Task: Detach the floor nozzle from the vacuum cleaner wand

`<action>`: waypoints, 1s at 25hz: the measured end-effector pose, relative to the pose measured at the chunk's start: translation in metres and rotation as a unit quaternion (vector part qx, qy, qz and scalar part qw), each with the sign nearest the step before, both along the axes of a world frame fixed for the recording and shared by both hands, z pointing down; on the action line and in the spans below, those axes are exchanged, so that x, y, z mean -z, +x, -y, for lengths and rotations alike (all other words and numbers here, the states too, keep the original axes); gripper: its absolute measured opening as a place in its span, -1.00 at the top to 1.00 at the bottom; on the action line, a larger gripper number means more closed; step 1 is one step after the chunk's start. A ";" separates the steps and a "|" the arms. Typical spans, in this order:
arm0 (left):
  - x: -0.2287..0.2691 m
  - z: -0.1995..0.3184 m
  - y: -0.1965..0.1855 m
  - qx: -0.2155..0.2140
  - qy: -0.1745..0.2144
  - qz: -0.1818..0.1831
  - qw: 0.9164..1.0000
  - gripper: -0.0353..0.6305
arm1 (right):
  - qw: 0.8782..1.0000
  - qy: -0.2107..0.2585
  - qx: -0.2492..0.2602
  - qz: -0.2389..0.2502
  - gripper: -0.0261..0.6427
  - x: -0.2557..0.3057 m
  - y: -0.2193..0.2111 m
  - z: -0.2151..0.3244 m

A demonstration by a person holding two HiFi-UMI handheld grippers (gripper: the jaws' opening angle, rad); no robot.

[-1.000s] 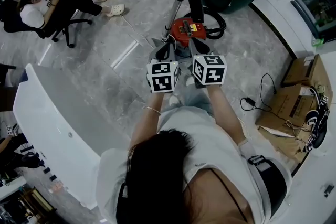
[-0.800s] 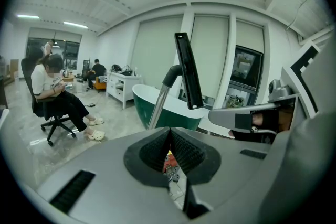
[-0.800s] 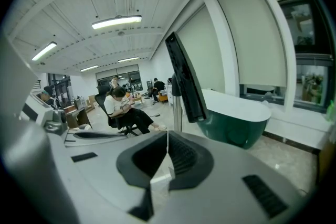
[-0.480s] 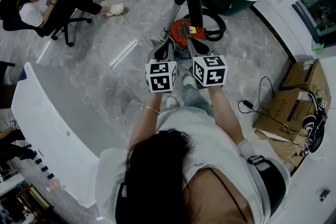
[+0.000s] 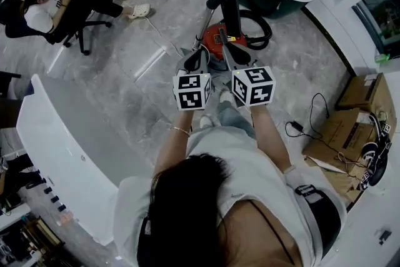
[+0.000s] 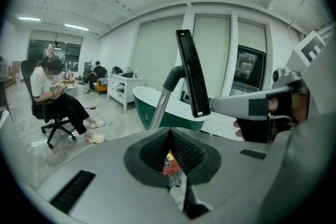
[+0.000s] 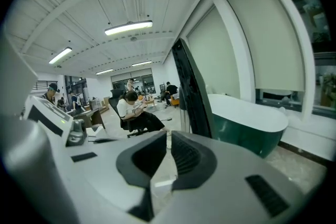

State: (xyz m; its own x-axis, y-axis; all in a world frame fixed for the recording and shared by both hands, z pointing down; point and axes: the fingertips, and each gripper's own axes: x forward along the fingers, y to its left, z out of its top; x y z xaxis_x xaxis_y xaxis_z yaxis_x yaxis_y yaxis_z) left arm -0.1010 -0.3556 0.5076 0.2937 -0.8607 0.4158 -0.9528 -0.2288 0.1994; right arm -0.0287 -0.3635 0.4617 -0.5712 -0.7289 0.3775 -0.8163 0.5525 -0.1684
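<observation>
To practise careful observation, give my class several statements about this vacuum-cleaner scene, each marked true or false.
1. The left hand-held gripper and the right hand-held gripper are both shut, with nothing held. True.
2. The floor nozzle is already off the wand. False: it sits attached at the wand's end.
3. The vacuum cleaner body is blue. False: it is red.
4. A person sits on an office chair. True.
</observation>
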 end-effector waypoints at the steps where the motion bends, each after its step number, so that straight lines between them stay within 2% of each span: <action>1: -0.001 0.002 0.000 0.001 -0.001 0.000 1.000 0.88 | 1.000 0.006 0.008 0.002 0.87 0.006 -0.002 0.000; 6: -0.004 0.008 0.001 0.004 -0.005 0.000 1.000 0.88 | 0.999 0.033 0.031 0.011 0.84 0.029 -0.007 0.006; 8: -0.006 0.009 0.004 0.003 -0.006 0.001 1.000 0.88 | 0.999 0.025 0.036 0.025 0.55 0.030 -0.004 0.008; 10: -0.006 0.011 0.004 0.002 -0.007 0.003 1.000 0.88 | 0.998 0.020 0.036 0.039 0.51 0.033 -0.002 0.011; 13: -0.007 0.017 0.002 0.006 -0.008 0.004 1.000 0.88 | 0.998 0.031 0.041 0.024 0.49 0.035 -0.003 0.017; 19: -0.011 0.025 0.000 0.015 -0.010 0.005 1.000 0.88 | 0.998 0.045 0.043 0.024 0.29 0.038 0.002 0.027; 23: -0.016 0.031 0.001 0.017 -0.017 0.007 1.000 0.88 | 0.996 0.090 0.022 0.009 0.10 0.051 0.011 0.040; 25: -0.017 0.033 0.003 0.018 -0.018 0.009 1.000 0.88 | 0.995 0.094 0.020 0.005 0.07 0.052 0.015 0.046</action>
